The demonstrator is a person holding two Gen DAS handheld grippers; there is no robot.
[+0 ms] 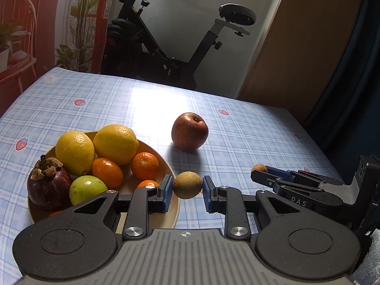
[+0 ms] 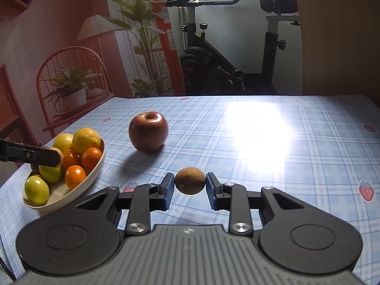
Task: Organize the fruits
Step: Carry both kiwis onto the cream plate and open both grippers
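A cream bowl (image 1: 172, 210) (image 2: 95, 171) holds lemons, oranges, green fruits and a mangosteen. A red apple (image 1: 189, 131) (image 2: 148, 131) stands on the checked tablecloth beyond it. My left gripper (image 1: 187, 190) holds a small brown fruit (image 1: 187, 185) between its blue pads at the bowl's right rim. My right gripper (image 2: 190, 187) holds a second small brown fruit (image 2: 190, 184) just above the cloth; it also shows in the left wrist view (image 1: 259, 168). Each fruit fills the gap between its pads. The left fingers (image 2: 45, 158) reach over the bowl in the right wrist view.
The table (image 1: 237, 123) carries a blue checked cloth with strawberry prints. An exercise bike (image 1: 166, 47) stands behind its far edge. A chair with potted plants (image 2: 71, 90) stands off the left side. A wooden panel (image 1: 296, 47) is at the right.
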